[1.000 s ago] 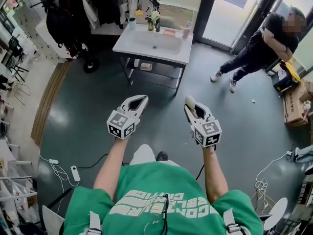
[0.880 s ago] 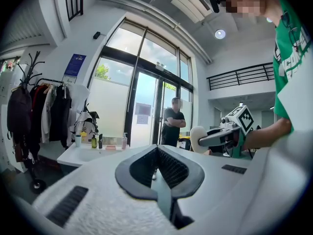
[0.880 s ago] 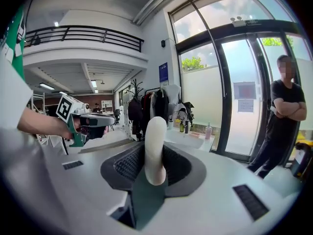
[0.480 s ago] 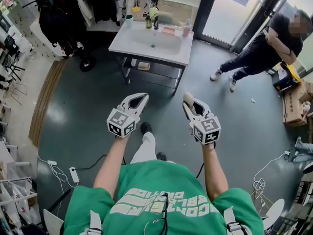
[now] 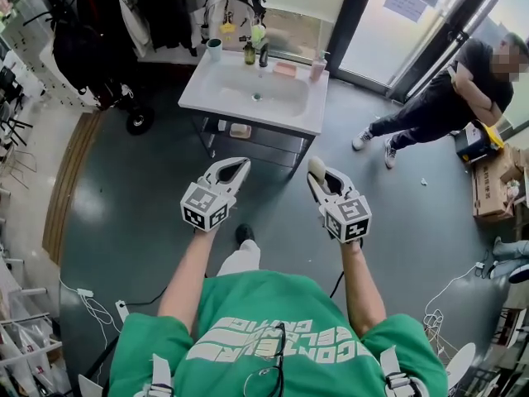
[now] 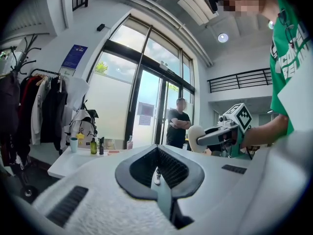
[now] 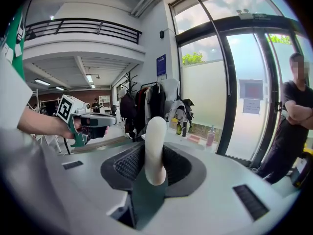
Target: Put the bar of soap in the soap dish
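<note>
Room: dark floor (image 5: 124, 197) ran up to a white washstand surface (image 5: 310, 110).
Bar of soap (image 7: 155, 148): cream, upright, pinched in the right gripper (image 5: 321, 179) fingers, well short of the surface.
Left gripper (image 5: 235, 169): fingers together, empty, equally short of the surface.
Soap dish (image 5: 285, 69): probably the pink tray at the surface's back edge, near the bottles (image 5: 249, 52).
Handling: firm pinch advised; cross the front edge, lower the bar flat.
Clearance: approach open; bystander (image 5: 438, 106) right of the surface, well apart.
</note>
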`<state>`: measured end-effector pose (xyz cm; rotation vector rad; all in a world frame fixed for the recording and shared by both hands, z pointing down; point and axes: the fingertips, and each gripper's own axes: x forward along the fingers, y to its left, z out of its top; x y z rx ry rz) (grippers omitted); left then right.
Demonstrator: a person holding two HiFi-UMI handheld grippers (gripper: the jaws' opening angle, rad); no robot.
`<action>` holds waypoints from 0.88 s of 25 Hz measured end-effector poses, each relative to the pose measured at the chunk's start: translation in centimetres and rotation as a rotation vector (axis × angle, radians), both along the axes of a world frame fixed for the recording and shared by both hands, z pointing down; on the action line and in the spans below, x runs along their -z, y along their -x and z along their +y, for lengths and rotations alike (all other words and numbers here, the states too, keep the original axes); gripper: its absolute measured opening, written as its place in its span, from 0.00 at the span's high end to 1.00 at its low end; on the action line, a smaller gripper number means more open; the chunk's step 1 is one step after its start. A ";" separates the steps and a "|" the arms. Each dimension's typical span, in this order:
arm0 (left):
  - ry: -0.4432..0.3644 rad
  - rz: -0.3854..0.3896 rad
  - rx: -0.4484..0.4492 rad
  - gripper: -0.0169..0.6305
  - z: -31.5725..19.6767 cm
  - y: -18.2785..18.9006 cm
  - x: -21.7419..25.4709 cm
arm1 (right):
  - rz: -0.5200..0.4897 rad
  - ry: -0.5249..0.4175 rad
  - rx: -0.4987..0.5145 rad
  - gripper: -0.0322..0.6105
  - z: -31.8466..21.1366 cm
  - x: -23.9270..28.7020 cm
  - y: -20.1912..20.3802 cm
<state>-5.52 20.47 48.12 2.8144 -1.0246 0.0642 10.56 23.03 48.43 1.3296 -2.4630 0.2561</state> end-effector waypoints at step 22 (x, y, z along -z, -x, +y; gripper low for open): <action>0.000 -0.017 -0.069 0.97 -17.3 3.0 -0.6 | 0.013 0.006 -0.050 0.78 -16.8 -0.9 3.5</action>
